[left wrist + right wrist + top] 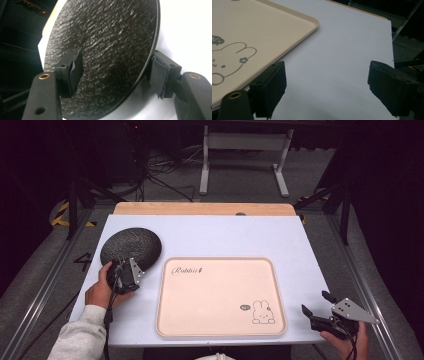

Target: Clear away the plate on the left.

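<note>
Left claw (117, 75), half-open, straddles the black textured plate's (107, 50) rim beside the tray (220, 330); seat deeper before squeezing.

Plate (131, 247): black, with a rough rippled texture across its whole face. Tray (220, 295): pale cream-pink, carrying dark cursive lettering at one corner and a line-drawn rabbit (262, 312) with a small dark speech bubble at another. Table (220, 235): white surface, with a light wood strip along the far edge. Left gripper (127, 275) and right gripper (316, 304): black jaws with black pads, brass-coloured eyelets, grey plates on top.
</note>
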